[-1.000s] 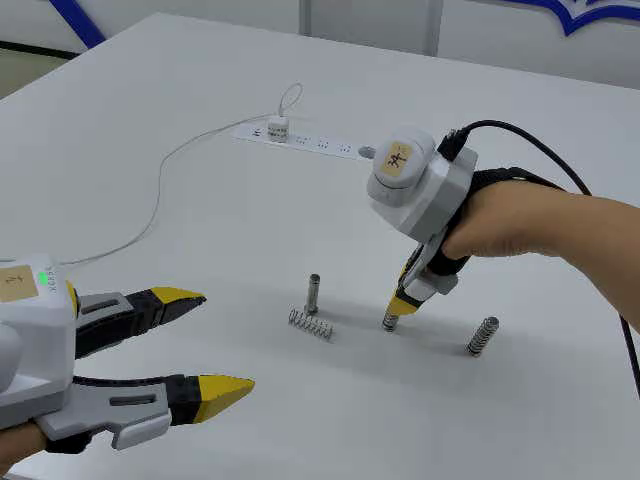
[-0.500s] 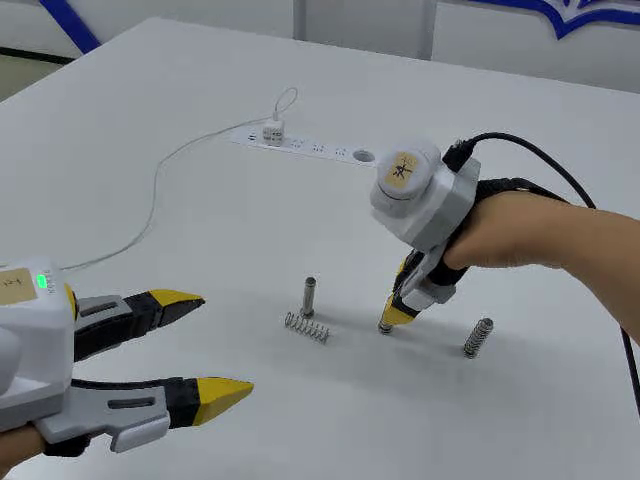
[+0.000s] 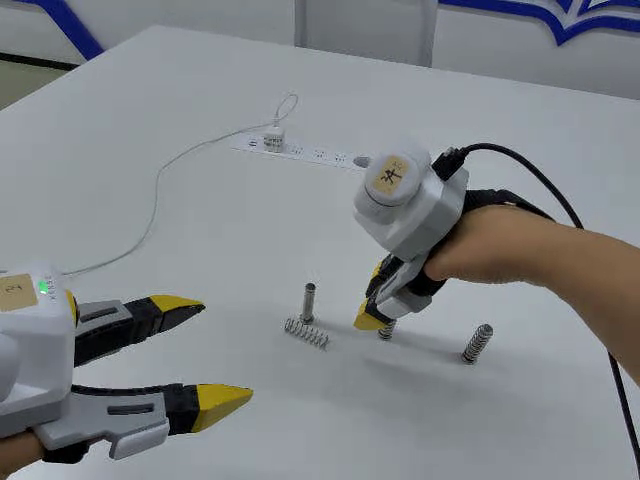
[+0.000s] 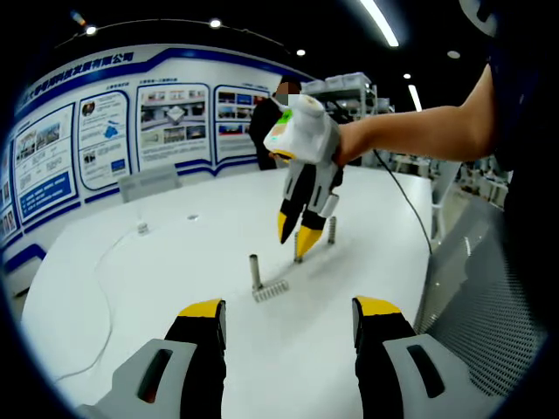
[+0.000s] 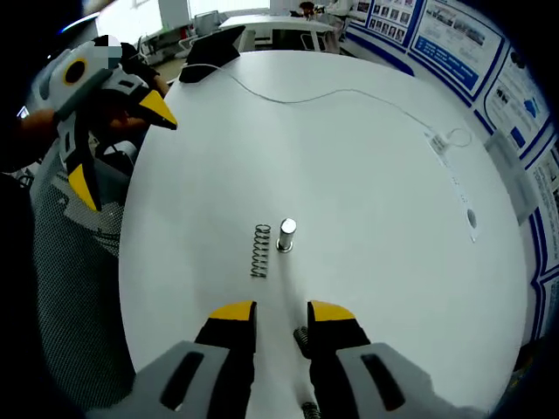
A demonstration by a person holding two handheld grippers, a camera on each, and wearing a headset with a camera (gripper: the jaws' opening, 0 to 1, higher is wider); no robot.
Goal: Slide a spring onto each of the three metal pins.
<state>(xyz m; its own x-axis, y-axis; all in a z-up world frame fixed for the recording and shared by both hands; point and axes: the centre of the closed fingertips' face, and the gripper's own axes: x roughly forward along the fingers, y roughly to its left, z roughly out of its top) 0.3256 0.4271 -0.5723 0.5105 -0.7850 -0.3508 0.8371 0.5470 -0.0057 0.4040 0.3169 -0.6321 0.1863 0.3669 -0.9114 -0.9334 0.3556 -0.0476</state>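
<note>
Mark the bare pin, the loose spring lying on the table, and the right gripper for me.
bare pin [image 3: 309, 301], head view, middle of its upright shaft.
loose spring [image 3: 307, 333], head view, its middle coils.
right gripper [image 5: 281, 312], right gripper view, midway between its yellow tips.

white table [image 3: 120, 120], pwr strip [image 3: 310, 153], thin white cable [image 3: 157, 195]

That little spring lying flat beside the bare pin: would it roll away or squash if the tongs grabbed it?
The spring lies on its side on the smooth white table, so a nudge would probably roll it. Its thin, open coils suggest it is light and would likely squash or bend under a firm pinch.
</note>
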